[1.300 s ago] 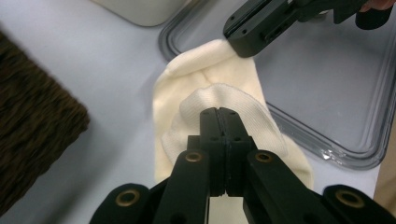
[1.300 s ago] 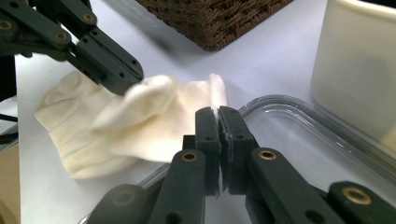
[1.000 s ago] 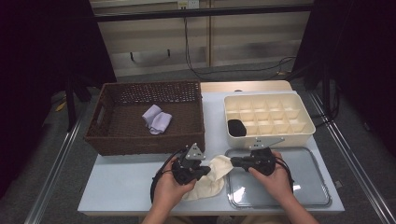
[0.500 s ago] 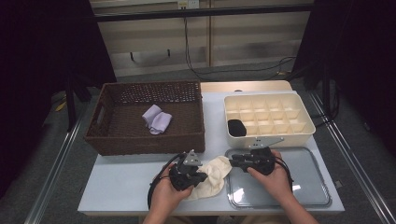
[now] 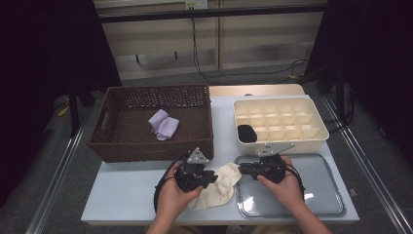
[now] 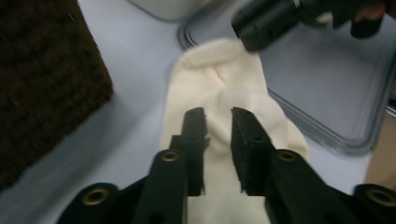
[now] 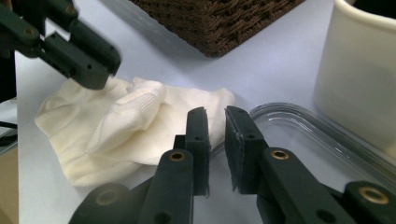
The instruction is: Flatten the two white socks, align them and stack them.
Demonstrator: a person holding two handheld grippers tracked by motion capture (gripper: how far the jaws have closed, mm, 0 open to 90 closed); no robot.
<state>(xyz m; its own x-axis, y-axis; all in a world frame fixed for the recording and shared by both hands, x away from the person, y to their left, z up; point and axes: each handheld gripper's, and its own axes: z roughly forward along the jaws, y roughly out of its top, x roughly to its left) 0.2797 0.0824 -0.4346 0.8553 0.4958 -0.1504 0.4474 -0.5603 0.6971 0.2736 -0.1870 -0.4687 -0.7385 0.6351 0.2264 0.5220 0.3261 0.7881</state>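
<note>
A cream sock (image 5: 217, 189) lies crumpled on the white table, its right end over the rim of a metal tray (image 5: 316, 191). My left gripper (image 5: 210, 178) hovers low over the sock's left part (image 6: 219, 79). Its jaws have just been opening and now stand slightly open, with fabric showing below the gap and nothing pinched. My right gripper (image 5: 243, 169) sits at the sock's right end (image 7: 121, 126), over the tray rim (image 7: 299, 140). Its jaws have just been closing. A narrow gap remains between them and no fabric is in it.
A brown wicker basket (image 5: 195, 142) at the back left holds a pair of lilac socks (image 5: 164, 124). A cream divided box (image 5: 280, 142) stands behind the tray, with a black item (image 5: 247, 133) in one compartment. The table's front edge is close under both hands.
The left hand has shifted slightly over the sock. The right hand has kept still. The sock stays in the same spot.
</note>
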